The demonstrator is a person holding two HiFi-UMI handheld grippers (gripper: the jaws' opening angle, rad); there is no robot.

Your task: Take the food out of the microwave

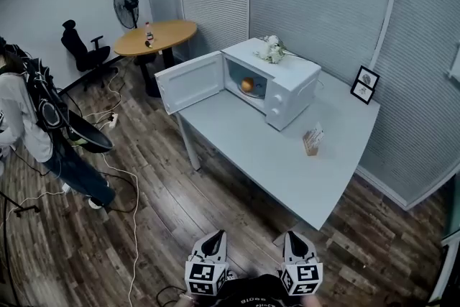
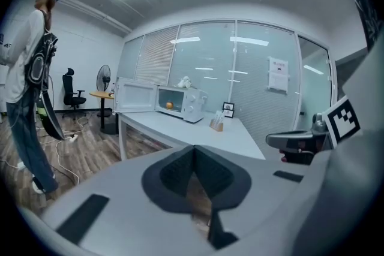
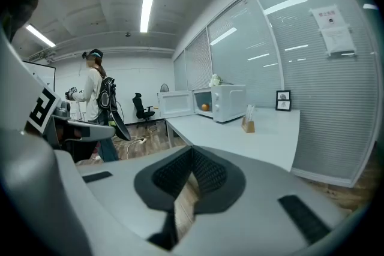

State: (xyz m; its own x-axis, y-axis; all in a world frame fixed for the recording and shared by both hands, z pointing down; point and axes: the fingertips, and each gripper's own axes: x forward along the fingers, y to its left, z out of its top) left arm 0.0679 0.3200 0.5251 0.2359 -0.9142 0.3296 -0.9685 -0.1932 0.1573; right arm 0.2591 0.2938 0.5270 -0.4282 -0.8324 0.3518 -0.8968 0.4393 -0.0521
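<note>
A white microwave [image 1: 277, 86] stands on the grey table [image 1: 273, 154] with its door [image 1: 190, 82] swung open to the left. Inside lies an orange round food item [image 1: 247, 85], which also shows in the left gripper view as the food [image 2: 170, 105] and in the right gripper view as the food [image 3: 206, 107]. My left gripper [image 1: 215, 238] and right gripper [image 1: 295, 237] sit side by side at the bottom edge, over the wood floor and well short of the table. The left gripper [image 2: 194, 150] and the right gripper [image 3: 192, 153] are both shut with nothing between the pads.
A person [image 1: 29, 118] stands at the left beside floor cables [image 1: 122, 176]. A round wooden table [image 1: 154, 37], an office chair [image 1: 83, 47] and a fan [image 1: 126, 5] stand behind. On the grey table are a card holder [image 1: 312, 140] and a photo frame [image 1: 365, 85]; flowers [image 1: 272, 49] top the microwave.
</note>
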